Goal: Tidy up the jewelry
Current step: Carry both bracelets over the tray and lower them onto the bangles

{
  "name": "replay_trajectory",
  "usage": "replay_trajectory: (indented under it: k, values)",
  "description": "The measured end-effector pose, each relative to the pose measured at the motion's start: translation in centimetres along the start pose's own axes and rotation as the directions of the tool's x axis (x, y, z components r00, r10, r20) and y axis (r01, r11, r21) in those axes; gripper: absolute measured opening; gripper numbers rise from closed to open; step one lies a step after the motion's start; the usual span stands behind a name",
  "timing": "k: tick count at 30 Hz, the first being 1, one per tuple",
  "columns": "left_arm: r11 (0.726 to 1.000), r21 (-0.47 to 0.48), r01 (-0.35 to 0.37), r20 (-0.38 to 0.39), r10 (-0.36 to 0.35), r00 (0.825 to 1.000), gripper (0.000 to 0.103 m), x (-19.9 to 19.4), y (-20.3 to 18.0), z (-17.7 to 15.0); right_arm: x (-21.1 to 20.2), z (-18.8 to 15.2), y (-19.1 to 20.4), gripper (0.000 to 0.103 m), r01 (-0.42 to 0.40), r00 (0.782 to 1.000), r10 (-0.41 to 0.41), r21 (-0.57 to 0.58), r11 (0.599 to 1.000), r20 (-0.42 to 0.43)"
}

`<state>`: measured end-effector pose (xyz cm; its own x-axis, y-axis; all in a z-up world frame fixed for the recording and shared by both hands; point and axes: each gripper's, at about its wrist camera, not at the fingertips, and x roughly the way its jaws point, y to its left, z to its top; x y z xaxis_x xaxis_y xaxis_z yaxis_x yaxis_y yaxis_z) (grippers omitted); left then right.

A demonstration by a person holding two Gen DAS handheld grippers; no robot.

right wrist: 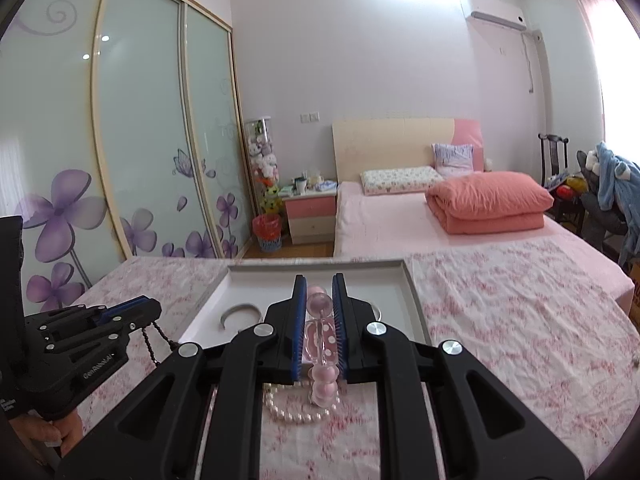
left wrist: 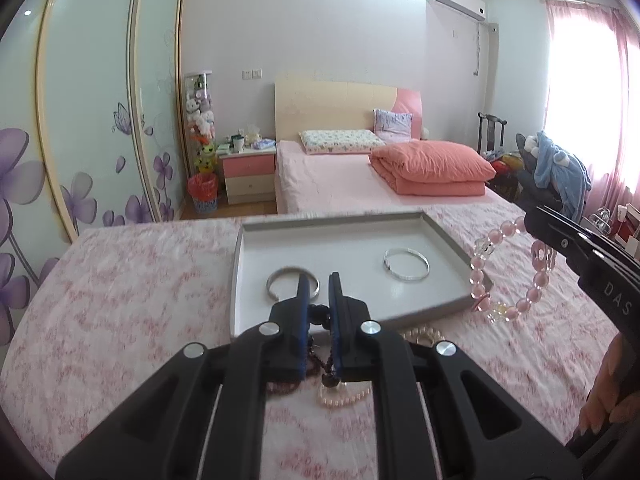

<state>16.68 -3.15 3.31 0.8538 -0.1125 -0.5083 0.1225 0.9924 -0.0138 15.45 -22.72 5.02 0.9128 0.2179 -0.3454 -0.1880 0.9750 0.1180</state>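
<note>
Pink bead bracelet point(right wrist: 320, 344) clenched lengthwise in right gripper point(right wrist: 319, 320) (left gripper point(left wrist: 319, 304) clamping dark beads point(left wrist: 328, 376)).

bangle point(left wrist: 406, 264): shiny metal | pink bracelet point(left wrist: 504, 276): glossy translucent beads | tray point(left wrist: 436, 216): matt | cloth point(left wrist: 132, 288): printed fabric

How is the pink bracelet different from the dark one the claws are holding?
The pink bead bracelet has big, shiny, see-through beads; the dark bead string has tiny dark beads. The right claw grips the pink one, the left claw the dark one. The pink one hangs as an open loop; the dark one dangles in thin strands. Both are beaded and lifted near the white tray.
</note>
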Motion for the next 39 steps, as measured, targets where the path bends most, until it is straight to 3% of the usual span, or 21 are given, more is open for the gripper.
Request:
replay_trajectory:
  k: [14, 25, 33, 35, 36, 37, 39]
  values:
    - [1.0, -0.015, -0.015, 0.011, 0.015, 1.0, 0.01, 5.9, 0.2, 3.7, 5.2, 2.6, -0.4, 0.014, 0.019, 1.0, -0.019, 0.008, 1.0, 0.009]
    - [0.998, -0.049, -0.028, -0.058, 0.025, 0.998, 0.01, 13.5, 1.8, 4.8, 13.0, 2.4, -1.5, 0.014, 0.034, 0.998, -0.032, 0.038, 0.999, -0.06]
    - [0.997, -0.063, -0.047, -0.094, 0.041, 0.995, 0.011, 16.8, 2.4, 4.3, 16.1, 1.3, -1.6, 0.015, 0.036, 0.992, -0.032, 0.037, 0.999, -0.12]
    - [0.996, -0.069, -0.061, -0.096, 0.054, 0.994, 0.016, 17.0, 2.4, 4.2, 16.4, 1.4, -1.6, 0.024, 0.044, 0.992, -0.04, 0.037, 0.998, -0.119]
    - [0.995, -0.072, -0.064, -0.098, 0.057, 0.994, 0.018, 17.1, 2.6, 4.3, 16.3, 1.3, -1.6, 0.042, 0.053, 0.992, -0.048, 0.036, 0.998, -0.116]
    - [0.995, -0.076, -0.069, -0.098, 0.061, 0.993, 0.023, 17.1, 2.7, 4.3, 16.1, 1.3, -1.7, 0.05, 0.058, 0.992, -0.054, 0.036, 0.998, -0.11]
    - [0.993, -0.087, -0.077, -0.1, 0.069, 0.993, 0.024, 17.1, 3.2, 4.3, 15.5, 1.3, -2.0, 0.05, 0.07, 0.993, -0.066, 0.034, 0.997, -0.092]
